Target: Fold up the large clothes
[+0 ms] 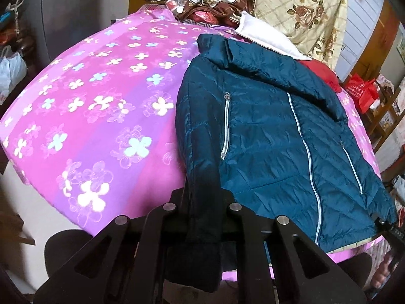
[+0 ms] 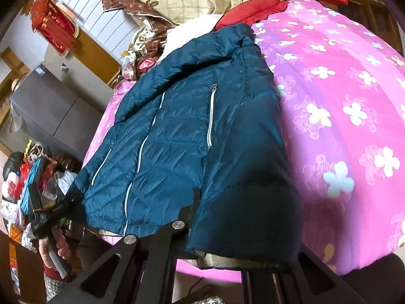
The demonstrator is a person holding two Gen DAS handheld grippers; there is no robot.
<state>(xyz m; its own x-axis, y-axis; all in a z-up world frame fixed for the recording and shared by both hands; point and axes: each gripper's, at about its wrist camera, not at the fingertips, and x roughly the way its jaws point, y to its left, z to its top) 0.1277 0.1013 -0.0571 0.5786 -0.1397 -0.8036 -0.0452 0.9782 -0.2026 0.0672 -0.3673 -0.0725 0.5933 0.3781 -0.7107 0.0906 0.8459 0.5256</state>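
In our left wrist view, the blue jacket [image 1: 273, 126] lies front up on the pink flowered bed cover [image 1: 88, 101]. Our left claw [image 1: 202, 217] is squeezed tight on the end of 1 sleeve [image 1: 200, 197].

In our right wrist view, our right claw [image 2: 243, 228] pinches the other sleeve [image 2: 248, 177]. A hand [image 2: 54, 243] holds the other tool at the jacket's far corner.

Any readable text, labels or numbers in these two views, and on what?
None can be read for certain.
Red bag: white print, too blurred.
Red hanging: gold characters, too blurred.
Other tool's body: small pale marks, too small.
Jacket: no visible label.
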